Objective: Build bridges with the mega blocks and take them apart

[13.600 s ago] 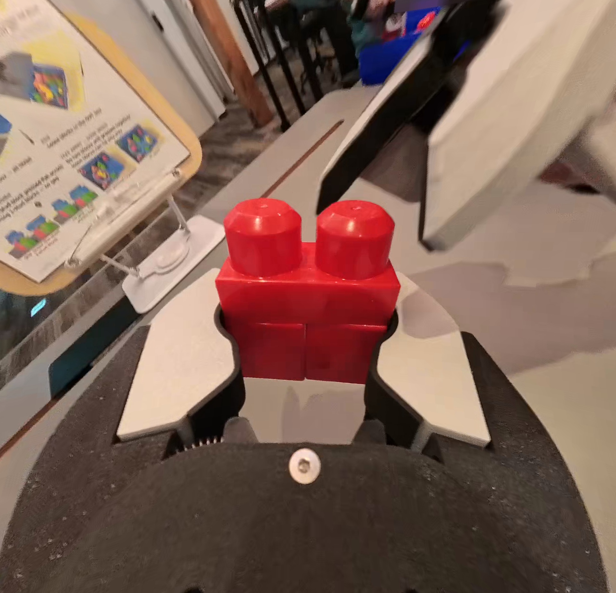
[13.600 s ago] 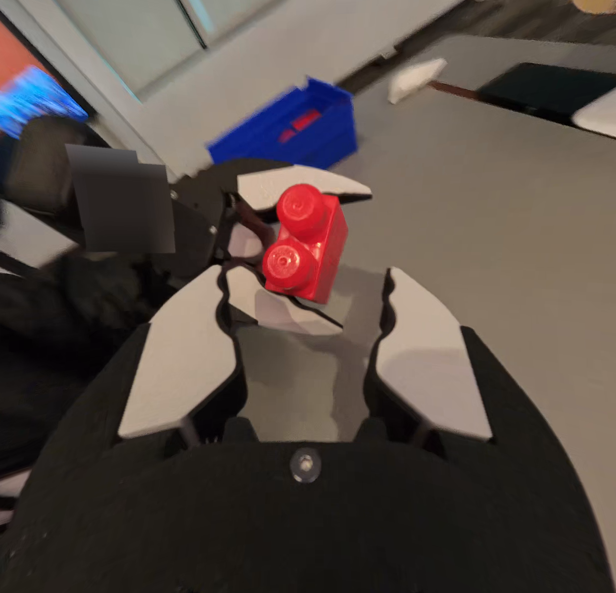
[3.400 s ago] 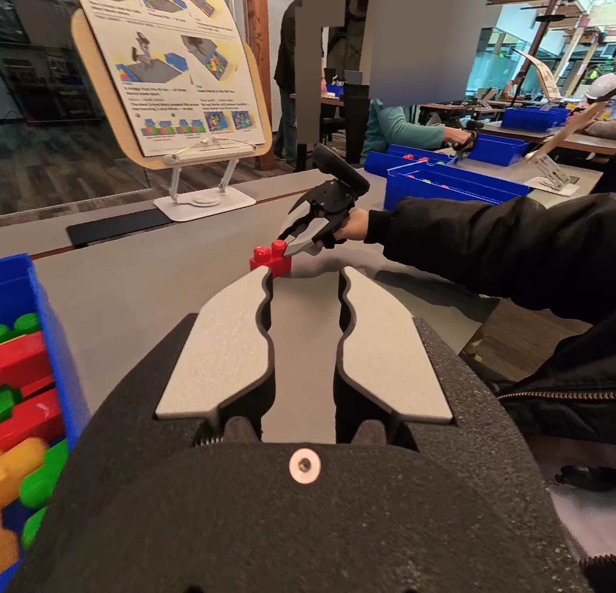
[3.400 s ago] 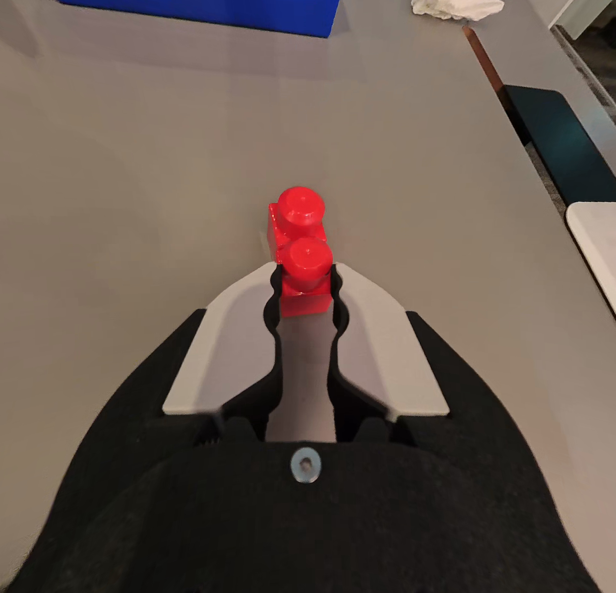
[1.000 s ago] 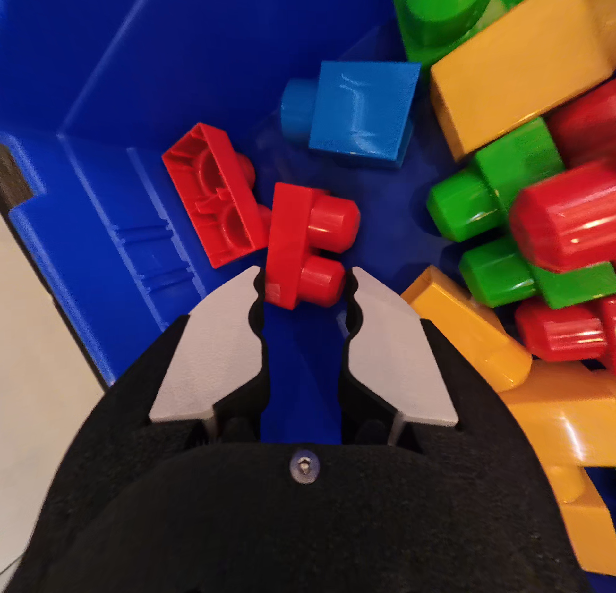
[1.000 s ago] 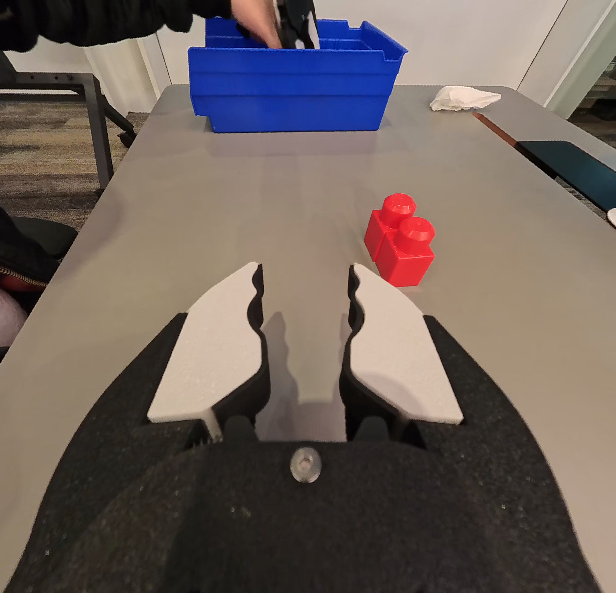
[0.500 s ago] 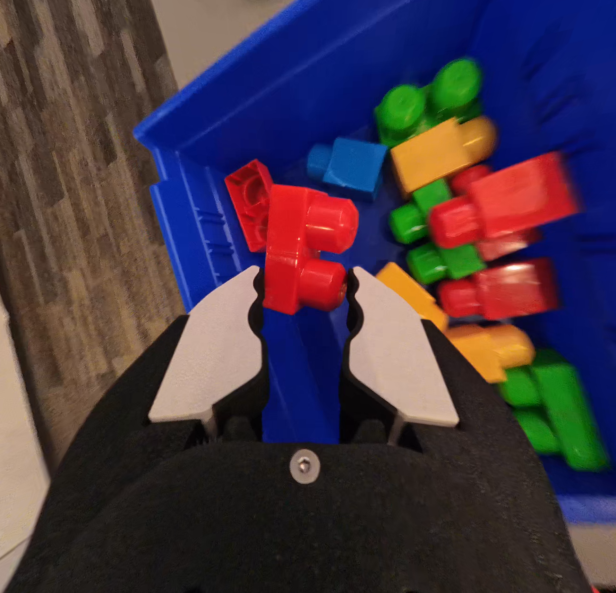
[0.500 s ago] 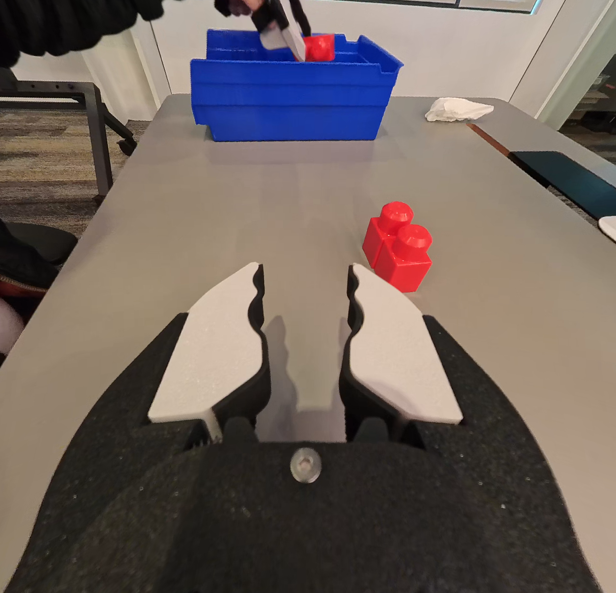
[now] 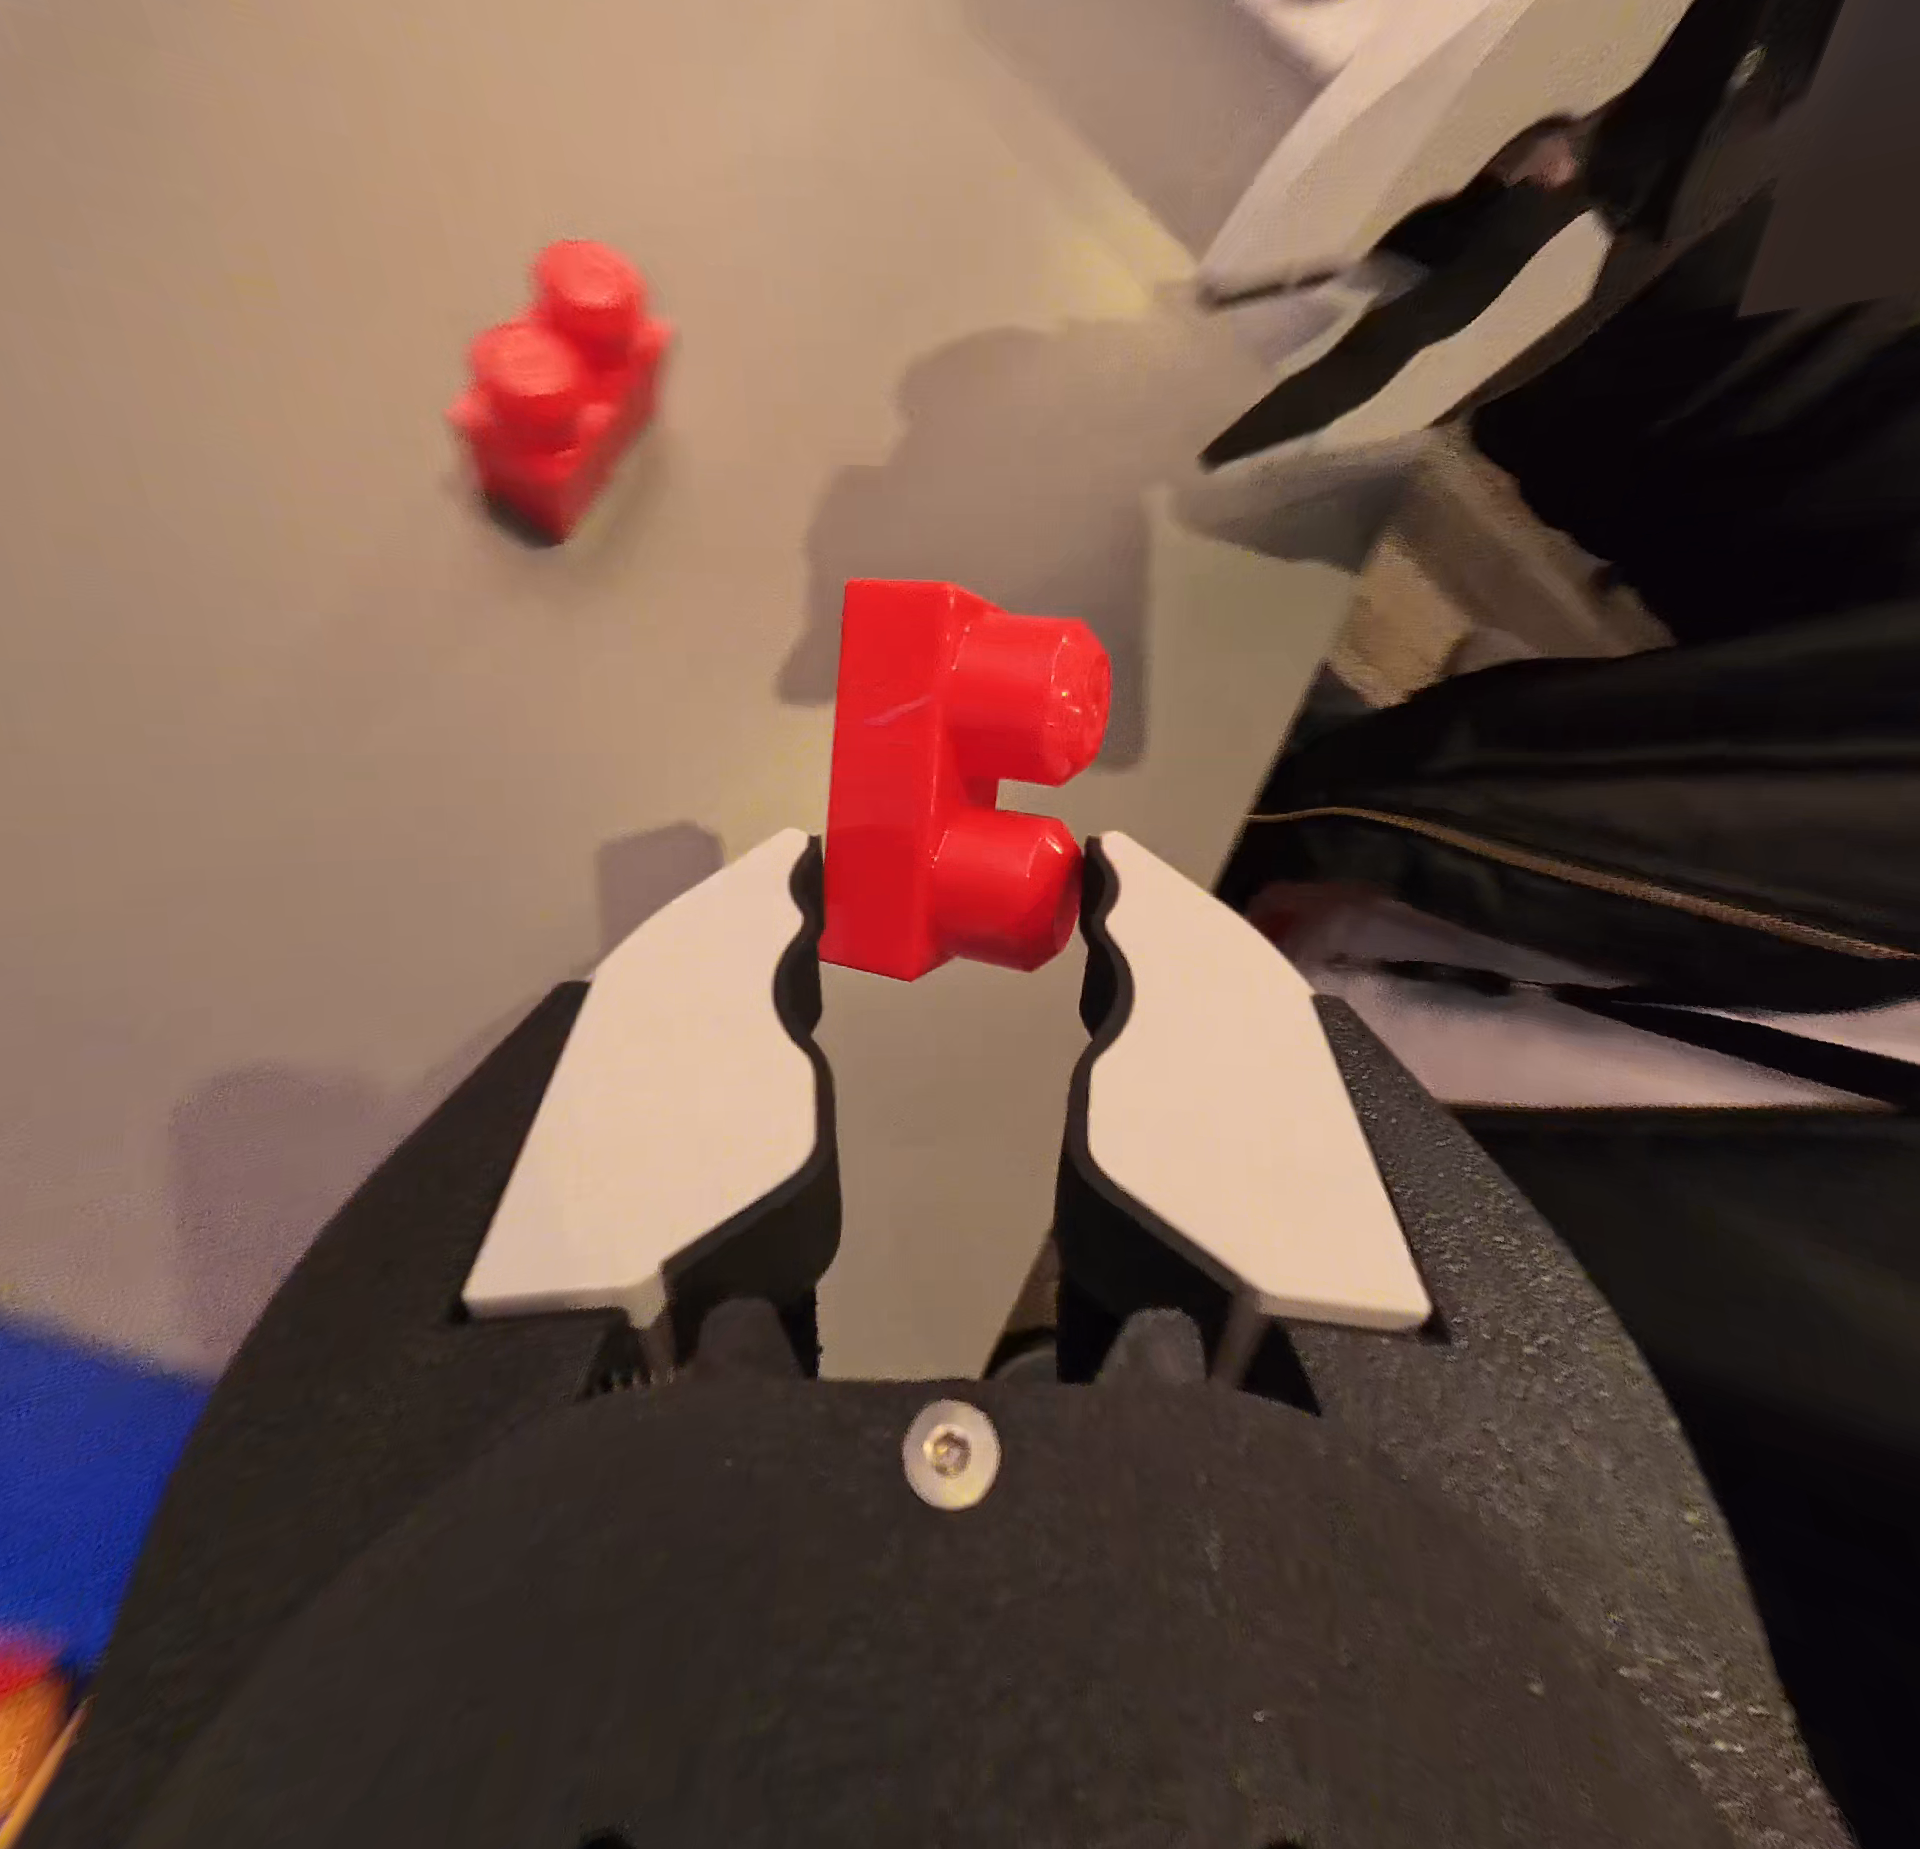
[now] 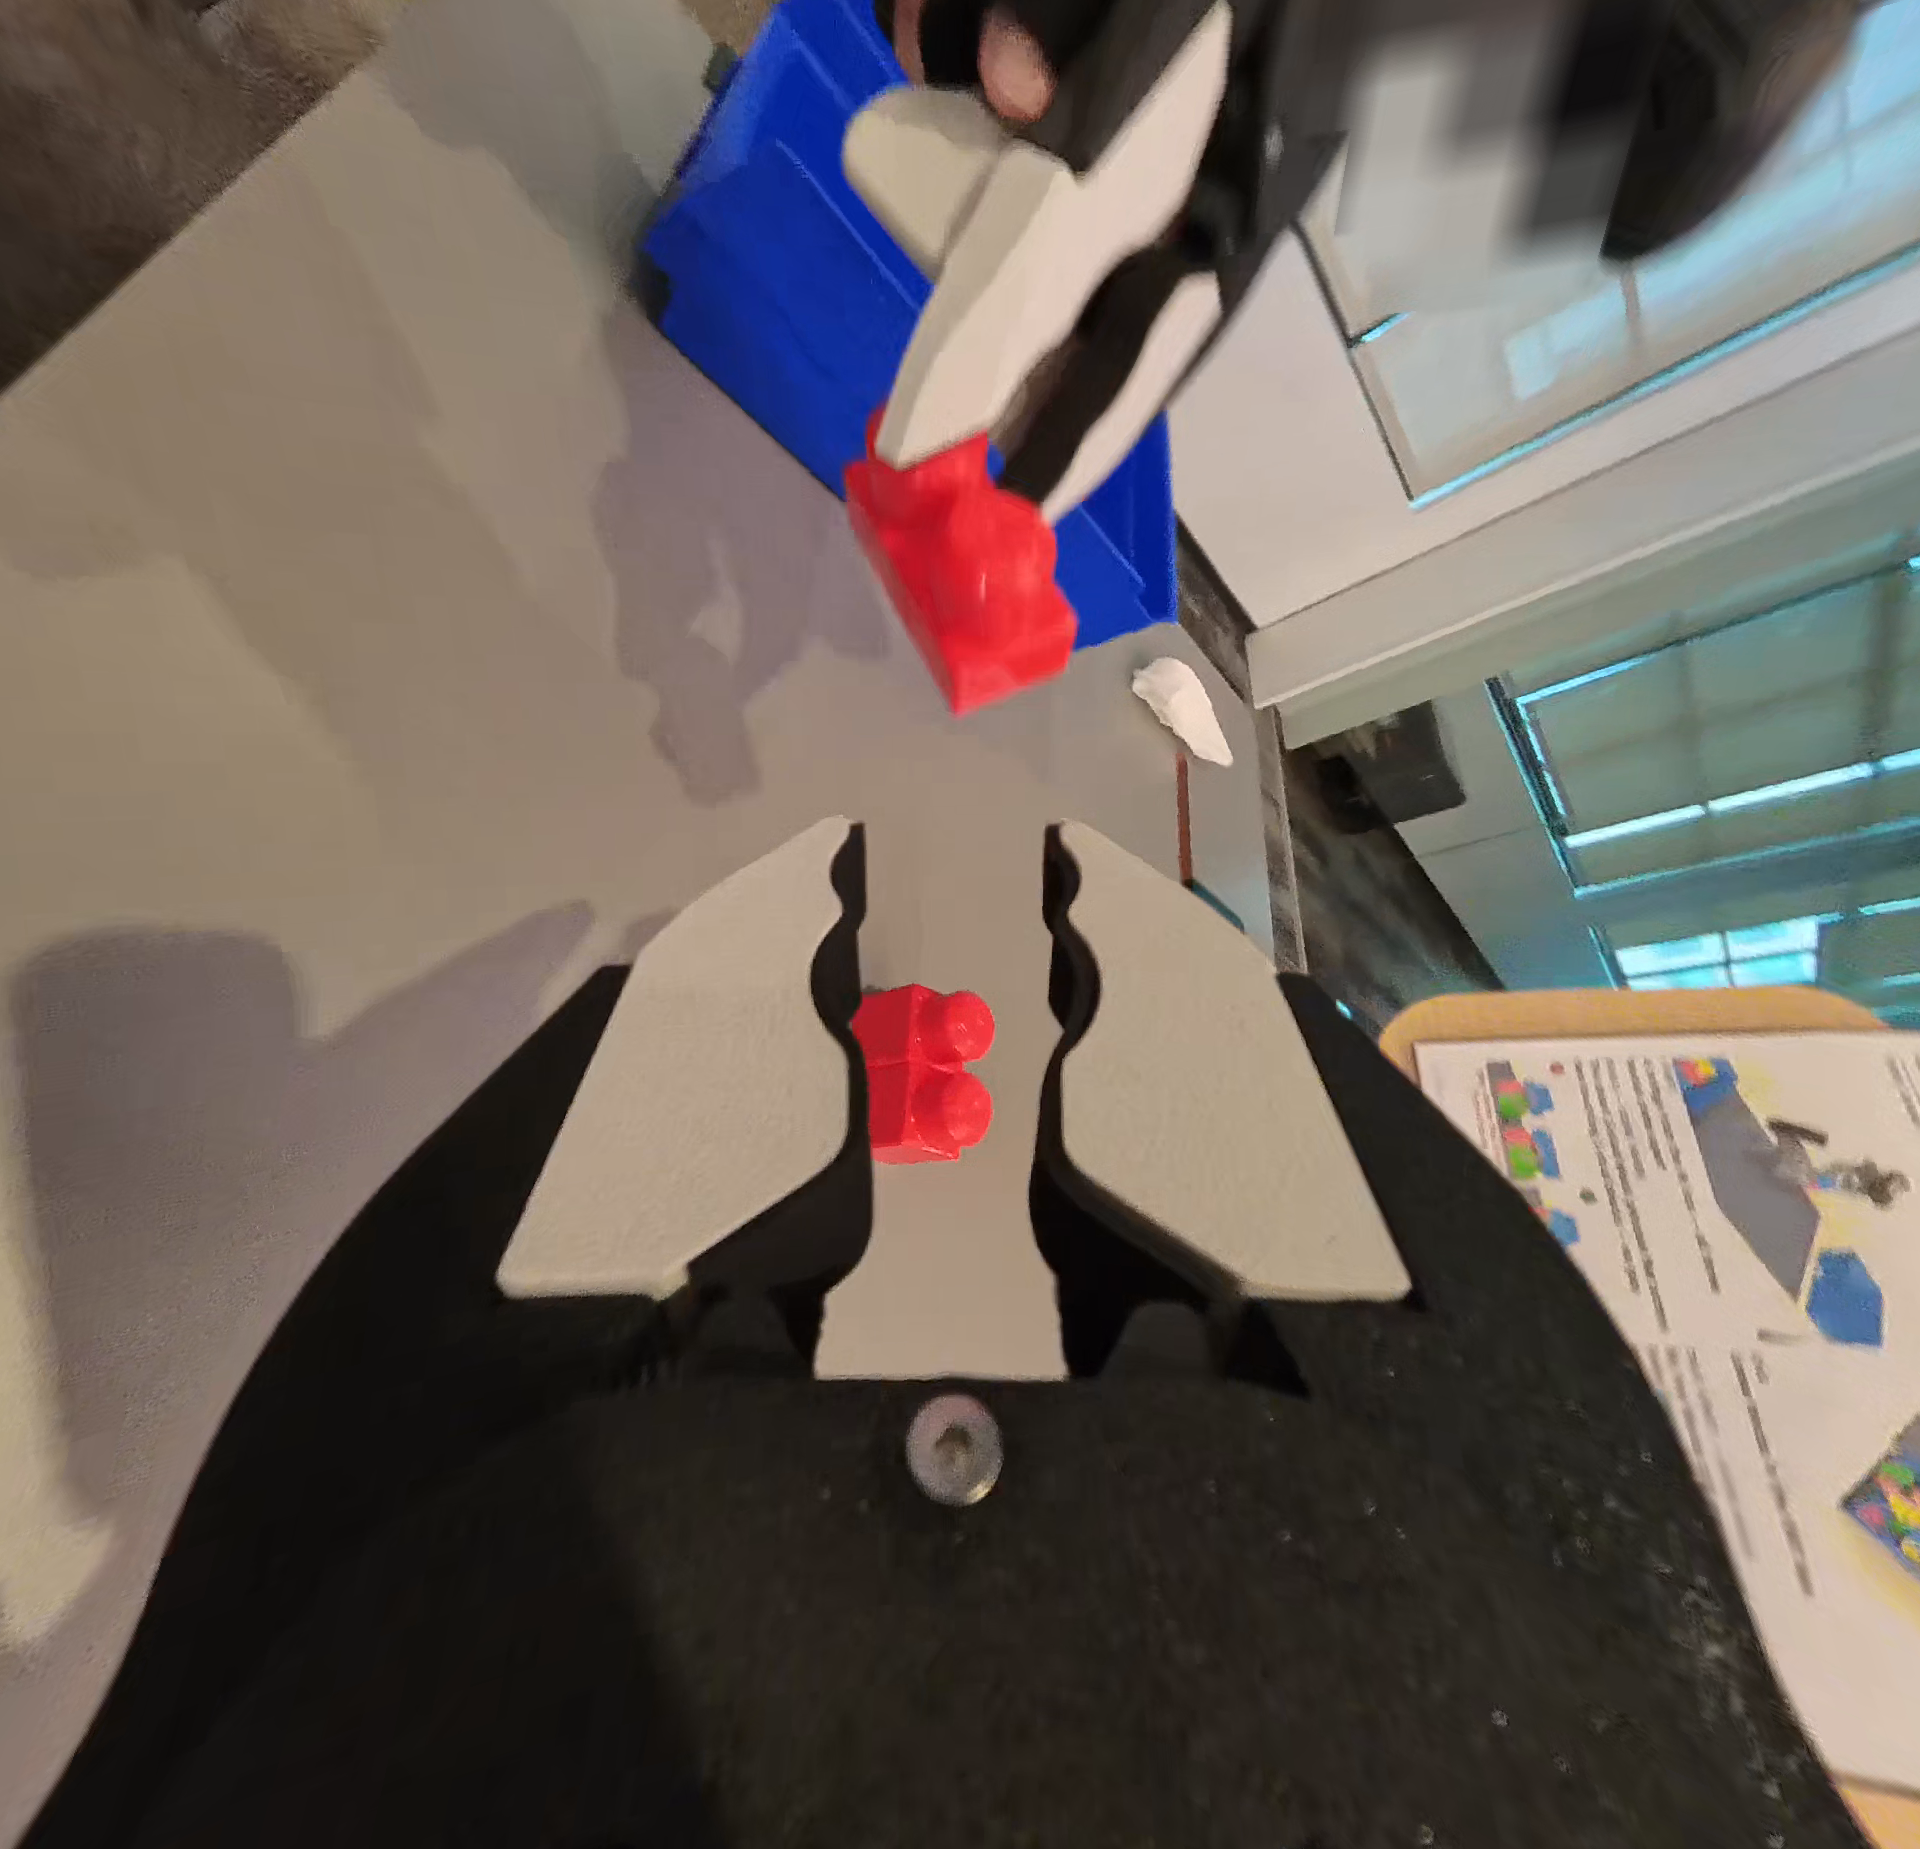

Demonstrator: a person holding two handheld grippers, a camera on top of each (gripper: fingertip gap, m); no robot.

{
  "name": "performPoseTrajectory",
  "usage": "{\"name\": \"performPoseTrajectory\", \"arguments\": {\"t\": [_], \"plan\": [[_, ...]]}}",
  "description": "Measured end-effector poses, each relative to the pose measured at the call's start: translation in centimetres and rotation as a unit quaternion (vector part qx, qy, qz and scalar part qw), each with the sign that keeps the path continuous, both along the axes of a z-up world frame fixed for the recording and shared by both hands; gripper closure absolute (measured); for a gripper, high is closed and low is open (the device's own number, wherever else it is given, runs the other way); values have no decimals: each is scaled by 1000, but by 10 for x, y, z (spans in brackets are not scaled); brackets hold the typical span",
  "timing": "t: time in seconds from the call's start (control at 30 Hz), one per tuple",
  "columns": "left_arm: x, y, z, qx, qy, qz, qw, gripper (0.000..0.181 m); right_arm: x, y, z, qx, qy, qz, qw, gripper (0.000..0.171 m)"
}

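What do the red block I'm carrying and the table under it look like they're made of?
Thin red block in the left hand-held gripper: looks like glossy moulded plastic, with bright highlights on its studs. Table: matte grey surface without reflections, perhaps laminate; can't be sure.

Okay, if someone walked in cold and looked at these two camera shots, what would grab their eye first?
Probably the thin red block pinched between the left gripper fingertips, held in the air with its two studs pointing sideways. Next, the red block pair standing alone on the grey table, seen through the gap of the open, empty right gripper above it. Behind sits the blue bin.
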State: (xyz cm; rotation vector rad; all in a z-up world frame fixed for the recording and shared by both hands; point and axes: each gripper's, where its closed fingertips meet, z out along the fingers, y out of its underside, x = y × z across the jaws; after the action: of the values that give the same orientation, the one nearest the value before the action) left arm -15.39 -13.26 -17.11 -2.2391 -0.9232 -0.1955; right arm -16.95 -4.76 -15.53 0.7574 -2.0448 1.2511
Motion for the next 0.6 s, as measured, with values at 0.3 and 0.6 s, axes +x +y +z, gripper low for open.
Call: {"name": "performPoseTrajectory", "arguments": {"t": [0.3, 0.6], "plan": [[17, 79, -7, 60, -55, -72, 994, 134, 20, 2, -17, 72, 40, 16, 996, 122], [25, 95, 3, 105, -17, -87, 991, 134, 29, 10, -20, 86, 0, 6, 996, 136]]}}
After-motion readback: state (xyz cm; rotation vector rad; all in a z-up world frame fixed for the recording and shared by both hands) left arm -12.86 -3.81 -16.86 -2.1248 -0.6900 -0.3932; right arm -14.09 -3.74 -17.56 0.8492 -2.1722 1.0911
